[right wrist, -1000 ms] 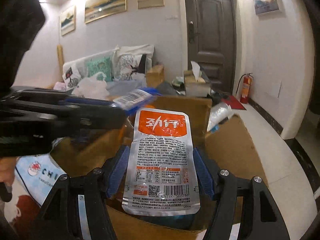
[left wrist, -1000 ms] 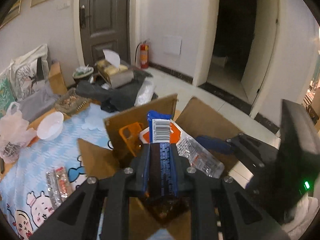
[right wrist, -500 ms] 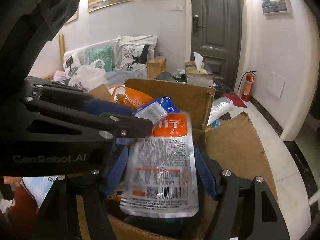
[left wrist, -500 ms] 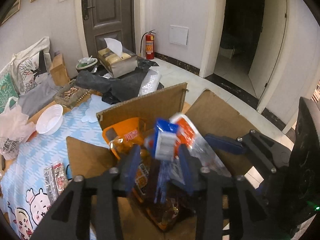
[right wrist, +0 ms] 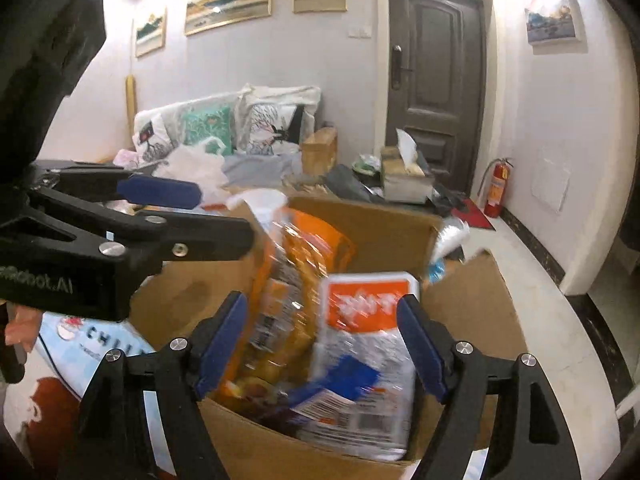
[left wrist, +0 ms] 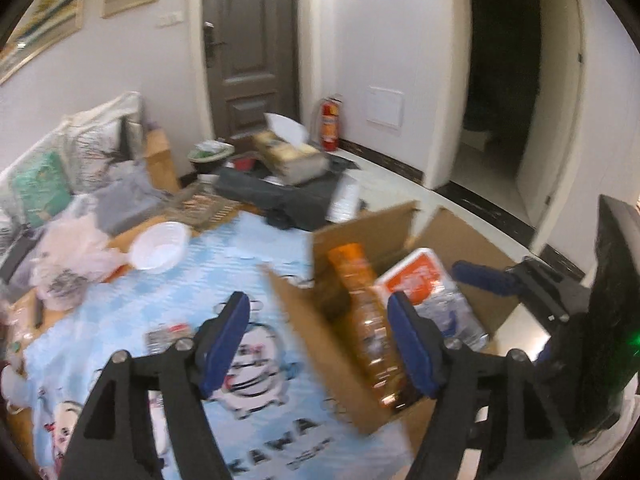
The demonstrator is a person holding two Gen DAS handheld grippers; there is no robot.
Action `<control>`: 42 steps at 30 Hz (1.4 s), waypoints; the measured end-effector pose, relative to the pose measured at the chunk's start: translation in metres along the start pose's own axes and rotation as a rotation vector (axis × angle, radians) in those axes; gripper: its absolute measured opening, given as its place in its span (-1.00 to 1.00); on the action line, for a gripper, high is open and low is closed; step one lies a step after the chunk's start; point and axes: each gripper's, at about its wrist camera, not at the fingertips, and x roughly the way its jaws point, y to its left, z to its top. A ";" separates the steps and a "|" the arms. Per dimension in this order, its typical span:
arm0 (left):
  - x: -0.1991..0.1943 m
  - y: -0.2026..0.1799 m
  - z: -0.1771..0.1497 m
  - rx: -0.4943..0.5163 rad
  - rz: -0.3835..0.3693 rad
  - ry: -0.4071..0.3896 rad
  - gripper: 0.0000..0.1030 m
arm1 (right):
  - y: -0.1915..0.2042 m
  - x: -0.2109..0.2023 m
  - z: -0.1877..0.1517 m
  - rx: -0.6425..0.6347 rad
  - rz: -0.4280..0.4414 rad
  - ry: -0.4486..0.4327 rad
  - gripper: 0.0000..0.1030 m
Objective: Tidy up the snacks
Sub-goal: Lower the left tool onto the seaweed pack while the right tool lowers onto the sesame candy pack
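Note:
An open cardboard box (right wrist: 376, 224) stands at the table's right end and also shows in the left wrist view (left wrist: 320, 344). It holds an orange snack bag (right wrist: 296, 280), a white-and-orange packet (right wrist: 364, 344) and a blue bar (right wrist: 340, 384). The orange bag (left wrist: 368, 312) and the packet (left wrist: 420, 280) show in the left wrist view too. My right gripper (right wrist: 322, 344) is open over the box, empty. My left gripper (left wrist: 320, 340) is open and empty above the box's left wall; it appears in the right wrist view (right wrist: 208, 216).
A blue cartoon tablecloth (left wrist: 168, 288) covers the table, with clear-wrapped snacks (left wrist: 164, 336) and a white bowl (left wrist: 158, 246) on it. Plastic bags (left wrist: 68, 248), a tissue box (left wrist: 288, 156) and a dark bag (left wrist: 280, 196) lie beyond. A fire extinguisher (right wrist: 496, 188) stands by the door.
My left gripper opened and let the blue bar fall into the box, then drew back left. My right gripper opened wider and released the white-and-orange packet into the box.

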 end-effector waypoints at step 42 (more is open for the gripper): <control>0.118 0.218 -0.138 -0.319 0.013 0.249 -0.01 | 0.176 0.242 -0.018 -0.008 0.093 0.369 -0.23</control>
